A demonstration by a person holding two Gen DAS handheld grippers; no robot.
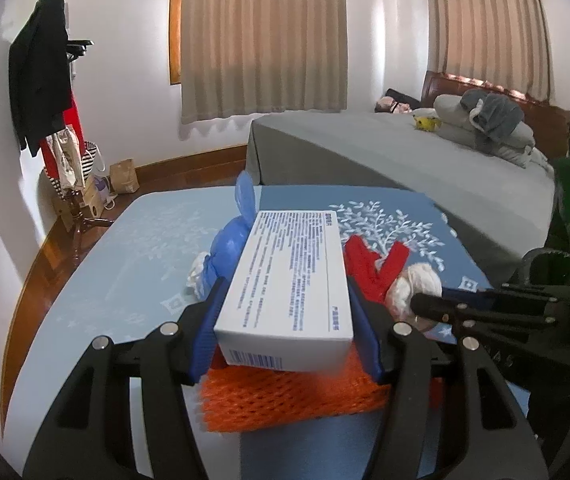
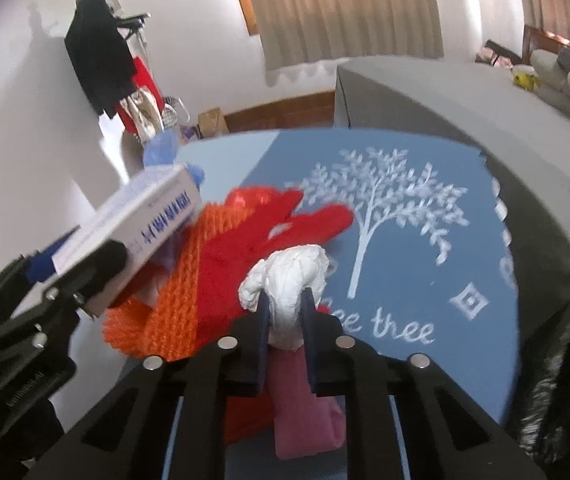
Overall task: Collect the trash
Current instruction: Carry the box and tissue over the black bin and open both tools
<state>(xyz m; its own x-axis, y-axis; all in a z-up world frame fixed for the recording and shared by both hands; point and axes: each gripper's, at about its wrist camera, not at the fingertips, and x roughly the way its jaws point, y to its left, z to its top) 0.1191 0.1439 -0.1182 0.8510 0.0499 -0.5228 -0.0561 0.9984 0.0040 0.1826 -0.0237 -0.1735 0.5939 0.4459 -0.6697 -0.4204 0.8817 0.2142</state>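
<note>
Ahead of both my grippers lies a blue table cover printed with a white tree; past its far edge stand a grey bed and curtained windows.

On the cover, just in front of my fingers, sits a small heap of trash. Under my left gripper is an orange foam net; to its right lies a red plastic wrapper, and beyond its left fingertip a knotted blue bag.

My left gripper is about half open and clamped on the long sides of a white printed carton, which looks lifted clear above the net.

My right gripper has its jaws nearly together, pinching a crumpled white paper wad. A pink piece lies just below those fingers.

I judge this the picking-up step: both hands now have a piece of rubbish. At the far right of my right gripper I see shiny black plastic, possibly a rubbish sack, though I cannot be sure. Next I would need to lift both items free without dragging the net or wrapper, then carry them to the bag.
</note>
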